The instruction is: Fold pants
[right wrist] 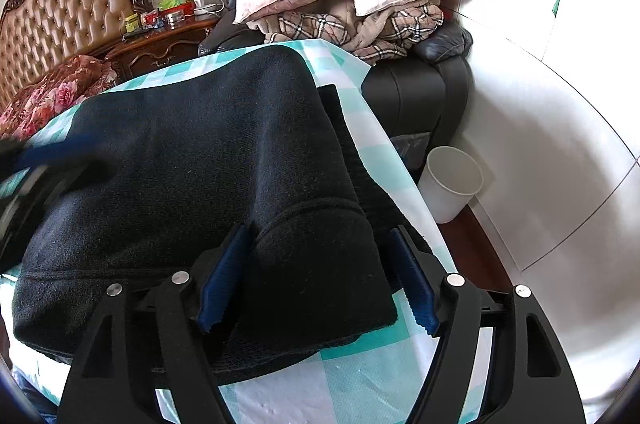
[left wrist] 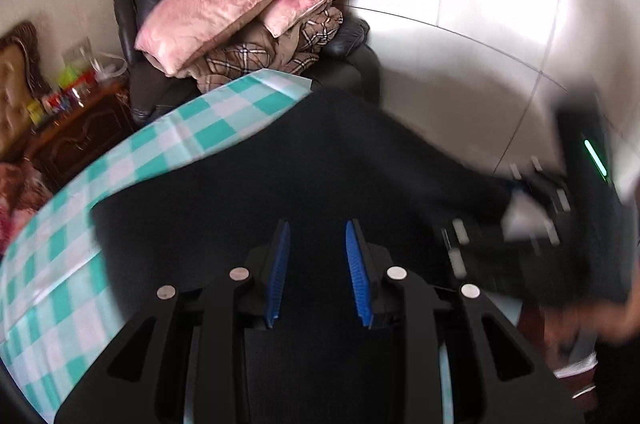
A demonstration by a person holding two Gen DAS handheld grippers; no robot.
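On the teal-and-white checked cloth [right wrist: 360, 376] lie the dark navy knit pants [right wrist: 200, 151], folded over. Right gripper [right wrist: 316, 236] straddles a cuff, jaws loose; left gripper [left wrist: 316, 228] hovers unclenched, empty.

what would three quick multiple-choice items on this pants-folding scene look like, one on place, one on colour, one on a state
1. Where does the white bin stand?
A. on the floor beside the black armchair
B. on the checked cloth
C. on the nightstand

2. What colour are the pants?
A. pink
B. black
C. green

3. How does the right hand-held gripper stand?
A. shut and empty
B. out of view
C. fingers apart with a fold of the pants between them

Answers:
1 A: the white bin sits on the floor next to the black armchair.
2 B: the pants are black, lying on the teal-and-white checked cloth.
3 C: the right hand-held gripper straddles a raised fold, blue pads spread.
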